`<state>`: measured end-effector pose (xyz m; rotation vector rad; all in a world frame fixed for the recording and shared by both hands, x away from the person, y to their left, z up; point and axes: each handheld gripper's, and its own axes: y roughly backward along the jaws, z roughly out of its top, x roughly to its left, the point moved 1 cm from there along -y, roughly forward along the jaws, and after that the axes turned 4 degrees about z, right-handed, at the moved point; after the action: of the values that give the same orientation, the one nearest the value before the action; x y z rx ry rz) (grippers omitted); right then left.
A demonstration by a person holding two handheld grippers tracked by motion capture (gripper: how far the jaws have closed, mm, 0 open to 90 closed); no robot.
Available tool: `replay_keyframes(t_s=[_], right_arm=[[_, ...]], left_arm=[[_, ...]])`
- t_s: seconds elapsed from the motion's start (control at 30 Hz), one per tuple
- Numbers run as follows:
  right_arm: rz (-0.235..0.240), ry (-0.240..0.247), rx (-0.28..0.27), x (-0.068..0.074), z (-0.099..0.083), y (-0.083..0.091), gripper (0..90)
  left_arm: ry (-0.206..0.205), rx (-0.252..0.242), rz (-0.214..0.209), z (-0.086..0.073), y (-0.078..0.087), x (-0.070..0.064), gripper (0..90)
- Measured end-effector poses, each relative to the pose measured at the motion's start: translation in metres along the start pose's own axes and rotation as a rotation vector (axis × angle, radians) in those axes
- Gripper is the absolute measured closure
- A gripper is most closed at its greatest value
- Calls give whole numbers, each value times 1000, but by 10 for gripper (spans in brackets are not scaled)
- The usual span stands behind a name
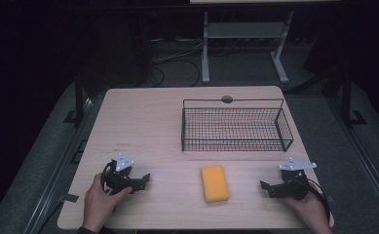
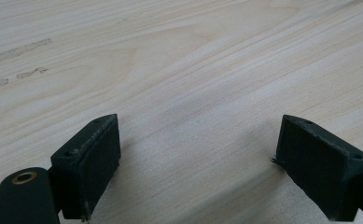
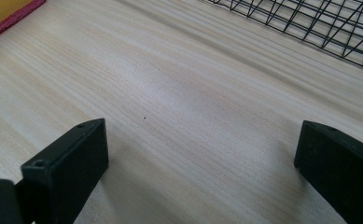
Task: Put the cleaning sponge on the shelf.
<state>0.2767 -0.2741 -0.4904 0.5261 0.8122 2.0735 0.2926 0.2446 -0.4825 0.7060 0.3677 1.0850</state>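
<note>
On the near half of the pale wooden table [image 1: 143, 122], an orange sponge [image 1: 215, 183] is seen from the high view lying flat between the two grippers, apart from both, with a black wire basket [image 1: 236, 127] standing beyond it toward the far right. The left gripper [image 1: 141, 181] is held by the left hand [image 1: 99, 200] at the near left and the right gripper [image 1: 267, 187] by the right hand [image 1: 309, 207] at the near right, each low over the wood and pointed inward. From the left gripper view, the jaws are shown spread wide over bare wood grain, with nothing between them; a few faint scuff marks [image 2: 18, 50] are visible at the far left of that view, detail not resolved from above. From the right gripper view, the jaws are likewise shown spread wide with nothing held; a corner of the sponge [image 3: 4, 11], orange with a red edge, is caught at the upper left, and the basket's mesh [image 3: 319, 23] at the upper right. Beyond the table, a dark room is shown from the high view, with grey flooring, loose cables [image 1: 177, 58] and the white legs of a stand [image 1: 245, 44] at the far side.
</note>
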Motion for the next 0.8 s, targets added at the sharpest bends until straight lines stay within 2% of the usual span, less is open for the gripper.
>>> replay_keyframes(t_s=[0.37,0.4,0.43,0.5,0.57,0.6,0.63,0.67,0.7,0.73,0.8], right_arm=[[4,2,1,0,0,0,28],[4,1,14,-1,1,2,68],[4,1,14,-1,1,2,68],[-2,-7,27,-2,3,5,144],[6,-22,36,-3,4,7,151],[13,-26,42,-4,5,8,191],[13,-26,42,-4,5,8,191],[20,-28,38,-3,7,10,240],[20,-28,38,-3,7,10,240],[31,-24,31,-1,9,12,295],[36,-22,26,1,10,13,331]], left_arm=[[0,0,0,0,0,0,128],[0,0,0,0,0,0,128],[0,0,0,0,0,0,128],[1,0,0,0,0,0,128],[0,0,0,0,0,0,128],[1,-1,0,0,0,0,128],[1,0,0,0,0,0,128],[0,0,0,0,0,0,128],[0,0,0,0,0,0,128],[0,-1,0,0,0,0,128],[0,-1,0,0,0,0,128]])
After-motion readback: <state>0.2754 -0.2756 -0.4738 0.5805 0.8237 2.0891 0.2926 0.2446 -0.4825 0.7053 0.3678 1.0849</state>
